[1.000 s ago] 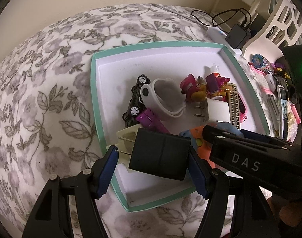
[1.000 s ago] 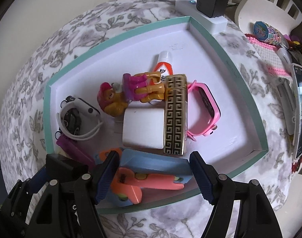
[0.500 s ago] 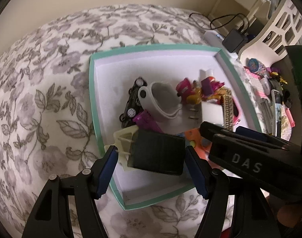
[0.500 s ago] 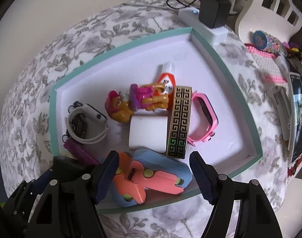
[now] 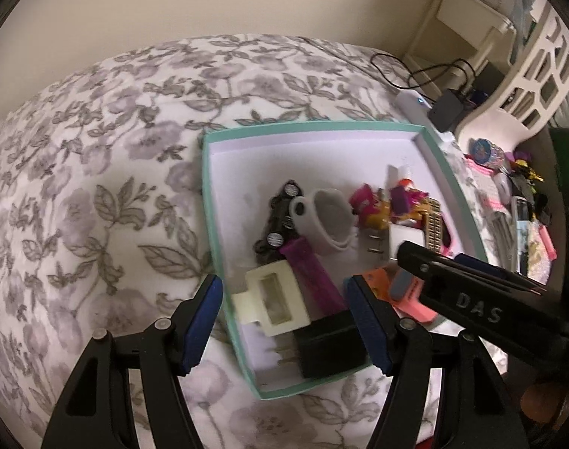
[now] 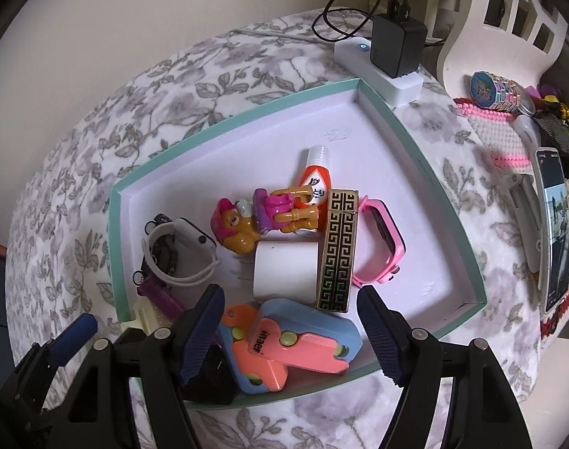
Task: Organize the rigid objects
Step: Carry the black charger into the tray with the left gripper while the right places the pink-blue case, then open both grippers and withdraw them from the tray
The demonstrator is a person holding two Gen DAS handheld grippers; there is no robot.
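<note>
Now our left gripper (image 5: 286, 321) stands open above the tray (image 5: 209, 202); the black charger (image 5: 331, 344) it gripped a second ago lies in the tray's near corner, beside a cream plug (image 5: 275, 299). Our right gripper (image 6: 290, 331) hangs open over a blue and orange toy (image 6: 295, 340). Also inside: a white watch (image 6: 179, 250), puppy figure (image 6: 235, 228), white block (image 6: 286, 271), patterned case (image 6: 338, 250), pink watch (image 6: 383, 239).

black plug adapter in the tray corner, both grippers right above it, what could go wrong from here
1. The black plug adapter lies in the teal-rimmed white tray against a cream plastic clip; a careless pass by the open left gripper may knock either one.
2. The two grippers hang close together; the right gripper, over the blue and orange plastic toy, could bump the left.
</note>
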